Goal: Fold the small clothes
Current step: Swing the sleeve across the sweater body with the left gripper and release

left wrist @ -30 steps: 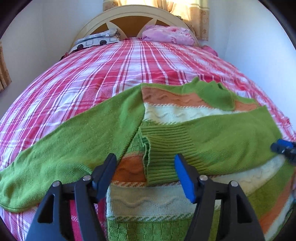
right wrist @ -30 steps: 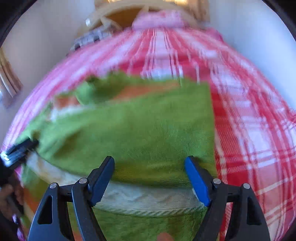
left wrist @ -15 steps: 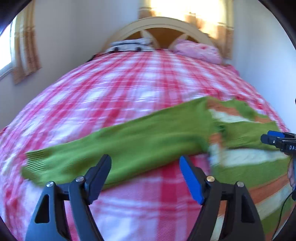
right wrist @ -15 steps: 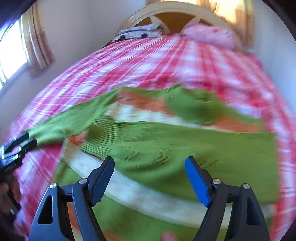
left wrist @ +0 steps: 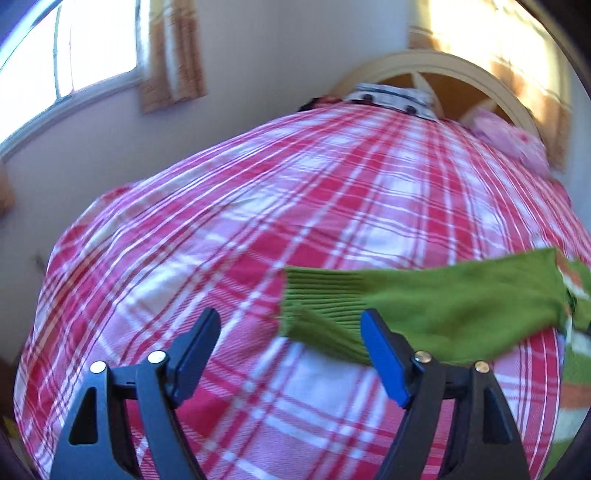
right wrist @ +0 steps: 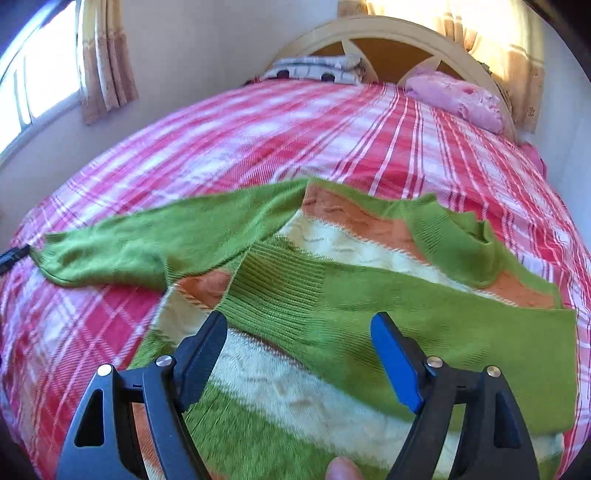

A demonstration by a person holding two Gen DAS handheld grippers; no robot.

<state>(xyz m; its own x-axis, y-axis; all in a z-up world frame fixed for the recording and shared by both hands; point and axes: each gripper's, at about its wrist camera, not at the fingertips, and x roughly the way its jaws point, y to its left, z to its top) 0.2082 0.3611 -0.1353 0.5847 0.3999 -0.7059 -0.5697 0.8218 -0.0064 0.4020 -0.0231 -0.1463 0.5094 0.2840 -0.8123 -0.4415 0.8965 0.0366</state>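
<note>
Sleeve [left wrist: 424, 302] lies flat beside your wide-open, empty left tool [left wrist: 291, 350]; right tool [right wrist: 299, 350] is open and empty too. Grab bed [left wrist: 258, 221] cloth, and both lift.

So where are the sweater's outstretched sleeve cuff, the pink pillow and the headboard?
sleeve cuff [left wrist: 317, 295]: left wrist view, ribbed end.
pink pillow [right wrist: 458, 98]: right wrist view, its top.
headboard [right wrist: 384, 27]: right wrist view, arched cream rim.
</note>
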